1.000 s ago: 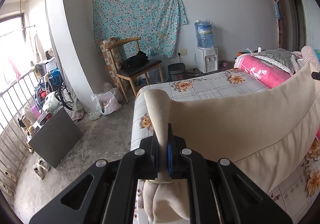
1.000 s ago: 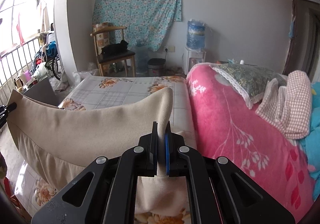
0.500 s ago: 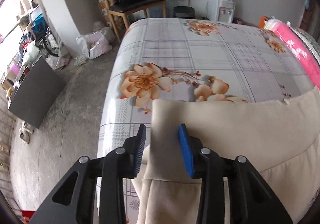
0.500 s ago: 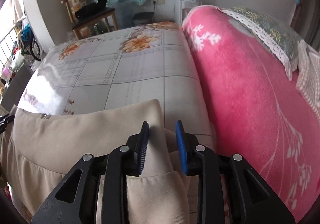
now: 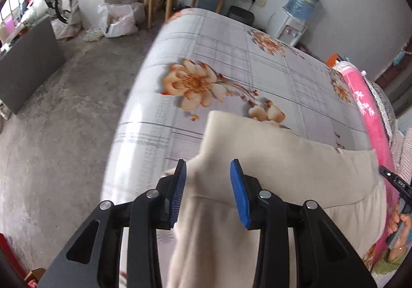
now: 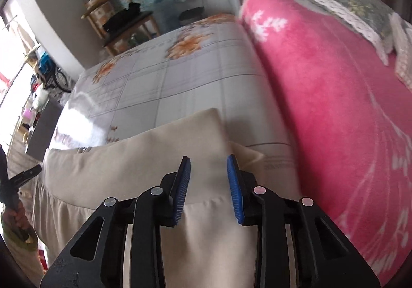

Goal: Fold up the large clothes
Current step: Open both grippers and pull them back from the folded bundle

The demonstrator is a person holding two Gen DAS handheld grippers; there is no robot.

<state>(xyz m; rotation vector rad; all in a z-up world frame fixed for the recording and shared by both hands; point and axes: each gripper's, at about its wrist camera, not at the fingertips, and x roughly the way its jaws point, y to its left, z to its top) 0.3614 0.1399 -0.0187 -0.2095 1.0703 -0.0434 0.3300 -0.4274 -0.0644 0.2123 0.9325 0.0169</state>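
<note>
Beige garment (image 5: 283, 167) lies on the flowered bed (image 5: 231, 61) in my left view, where my left hand-held gripper (image 5: 208, 185), clamped on its corner a second ago, now stands part open around the slack cloth. In my right view, my right hand-held gripper (image 6: 208, 182) is opening around the other corner, so this fold looks laid down.

Both wrist views steeply downward, close over the flower-printed grey bed sheet (image 5: 257, 77); left from the floor side, right beside the pink fleece blanket (image 6: 334, 113). Shared: sheet, cream folded garment (image 6: 134, 164).
</note>
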